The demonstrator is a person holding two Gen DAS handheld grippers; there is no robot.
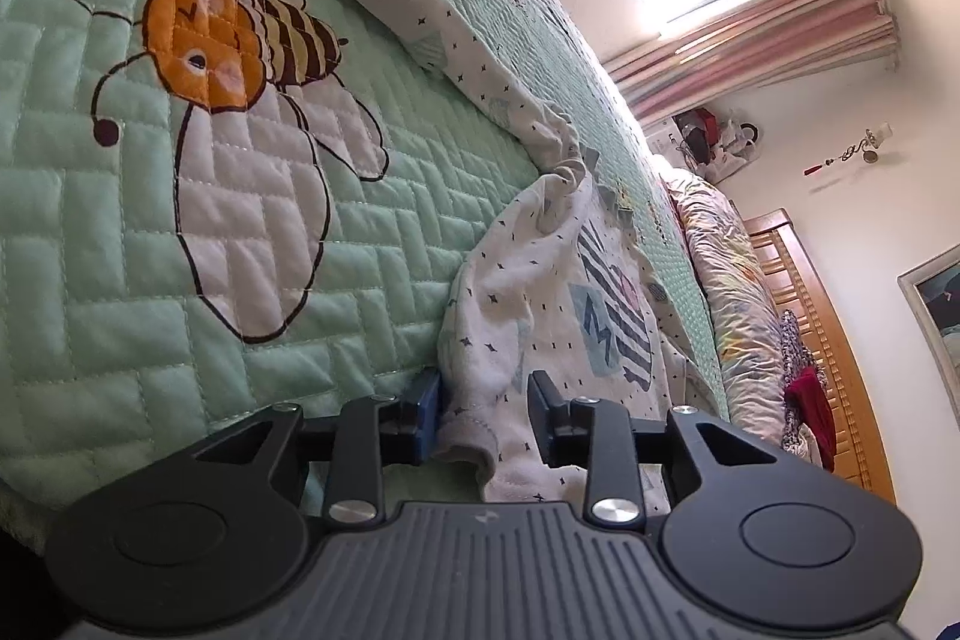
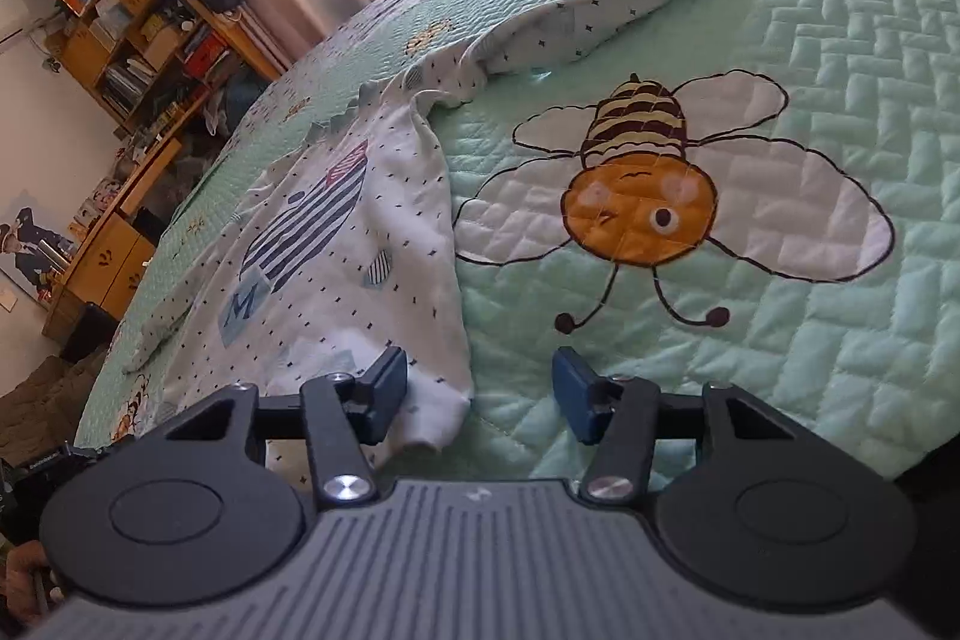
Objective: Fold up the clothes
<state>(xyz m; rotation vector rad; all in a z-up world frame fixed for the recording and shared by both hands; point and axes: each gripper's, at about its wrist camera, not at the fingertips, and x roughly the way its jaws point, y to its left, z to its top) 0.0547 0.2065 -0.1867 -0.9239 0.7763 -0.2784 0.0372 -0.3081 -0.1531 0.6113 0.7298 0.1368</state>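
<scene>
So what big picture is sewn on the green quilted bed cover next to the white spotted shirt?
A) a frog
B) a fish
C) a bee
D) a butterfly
C: the green quilted bed cover shows an orange-faced bee with a striped body and white wings, lying just beside the white spotted shirt.

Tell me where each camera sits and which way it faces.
Left wrist: on the left claw, looking along the green quilted bee bedspread toward the window; its open fingers flank the white dotted cotton garment.
Right wrist: on the right claw, facing the wooden bookshelf; fingers open.
Shared: garment, bedspread.
</scene>
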